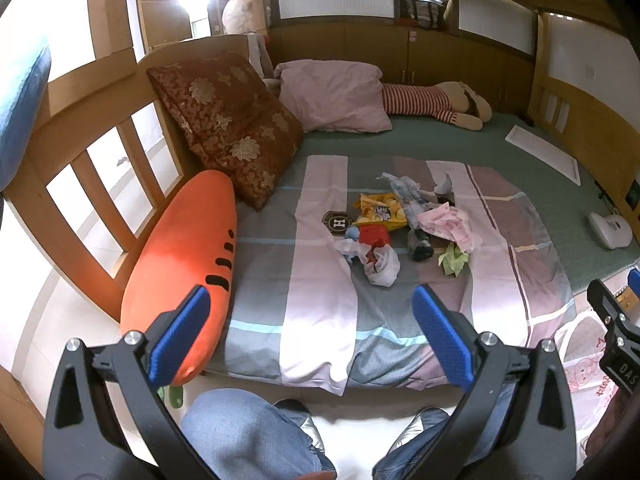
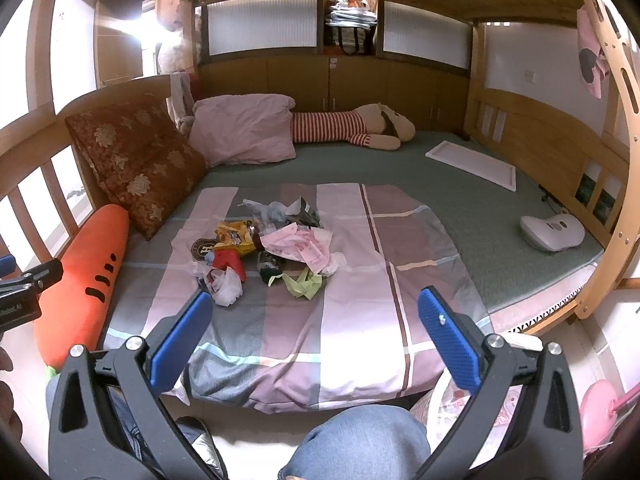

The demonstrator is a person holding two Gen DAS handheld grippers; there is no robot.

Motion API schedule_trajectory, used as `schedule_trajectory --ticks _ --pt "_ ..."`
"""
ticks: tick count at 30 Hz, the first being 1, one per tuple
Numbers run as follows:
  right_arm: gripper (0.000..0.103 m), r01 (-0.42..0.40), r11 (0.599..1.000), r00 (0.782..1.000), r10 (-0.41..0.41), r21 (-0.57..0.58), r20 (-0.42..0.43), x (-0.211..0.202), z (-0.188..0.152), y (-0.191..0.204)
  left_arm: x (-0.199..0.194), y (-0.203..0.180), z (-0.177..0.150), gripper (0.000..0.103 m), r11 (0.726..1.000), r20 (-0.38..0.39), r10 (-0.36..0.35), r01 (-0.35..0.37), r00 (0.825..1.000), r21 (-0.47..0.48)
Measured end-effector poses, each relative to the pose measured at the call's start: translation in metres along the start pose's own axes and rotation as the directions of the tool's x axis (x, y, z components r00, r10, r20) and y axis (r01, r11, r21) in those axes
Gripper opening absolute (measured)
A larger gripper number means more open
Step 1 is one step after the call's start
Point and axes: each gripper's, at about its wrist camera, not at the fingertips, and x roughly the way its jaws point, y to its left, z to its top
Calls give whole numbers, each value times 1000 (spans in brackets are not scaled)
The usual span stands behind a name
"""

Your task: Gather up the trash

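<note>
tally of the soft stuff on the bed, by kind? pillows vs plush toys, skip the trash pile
Pillows: 2 (brown floral cushion, pink pillow)
Plush toys: 2 (orange carrot plush, striped doll)
Total: 4

near blanket bare | trash pile mid-bed | carrot pillow crowds left, seemingly

Colours around the checked quilt, pink, grey and mauve with pale blue lines: on it, yellow snack wrapper, red wrapper, pale green scrap. Left of it, orange carrot pillow with black dashes; brown floral cushion. Behind it, red-and-white striped plush toy.
</note>
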Motion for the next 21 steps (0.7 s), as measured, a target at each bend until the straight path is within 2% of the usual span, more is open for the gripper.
schedule_trajectory --ticks 21 --pt "100 5 1000 1000 -5 1 -7 1 -4 -1 1 5 -2 100 1000 -2 -7 7 1000 -5"
